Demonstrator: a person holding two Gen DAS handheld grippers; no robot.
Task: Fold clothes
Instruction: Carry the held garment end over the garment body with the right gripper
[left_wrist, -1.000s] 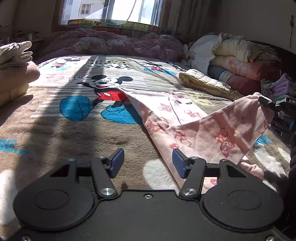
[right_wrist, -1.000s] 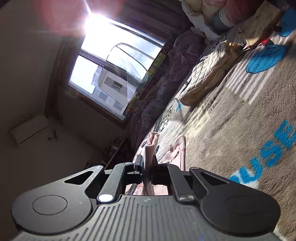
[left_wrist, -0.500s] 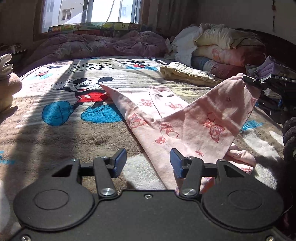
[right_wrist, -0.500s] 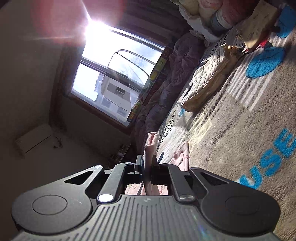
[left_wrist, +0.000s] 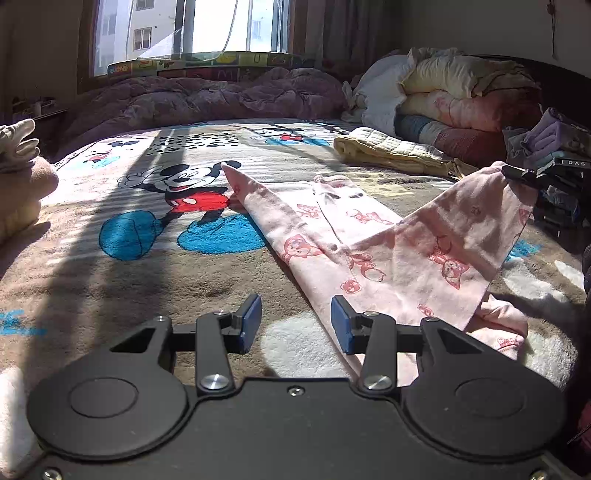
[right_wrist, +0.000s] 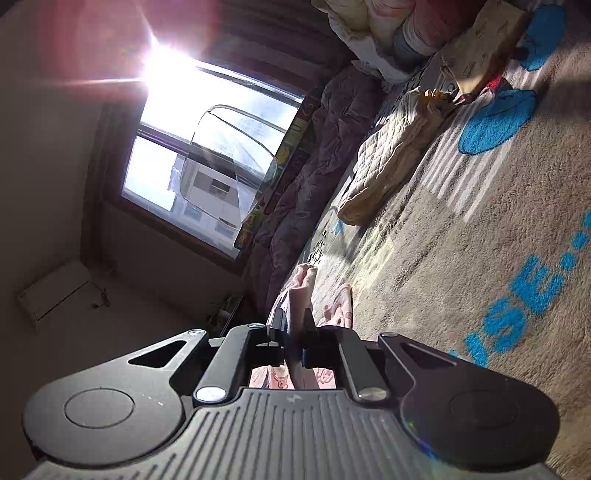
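Observation:
A pink printed garment (left_wrist: 332, 236) lies stretched across the Mickey Mouse blanket (left_wrist: 110, 266) on the bed. One corner of it is lifted at the right, held by my right gripper (left_wrist: 517, 175). In the right wrist view my right gripper (right_wrist: 293, 334) is shut on a fold of the pink garment (right_wrist: 301, 295), and the camera is rolled sideways. My left gripper (left_wrist: 295, 323) is open and empty, low over the blanket, with the garment's near edge by its right fingertip (left_wrist: 341, 325).
A folded yellow quilted cloth (left_wrist: 388, 151) lies at the back right. A pile of bedding (left_wrist: 443, 99) sits behind it. A purple duvet (left_wrist: 207, 99) runs along the window. Beige folded items (left_wrist: 22, 184) sit at the left edge.
My left gripper has shifted so the garment sits more to the right of it. The right gripper still holds the lifted corner, slightly higher and farther right.

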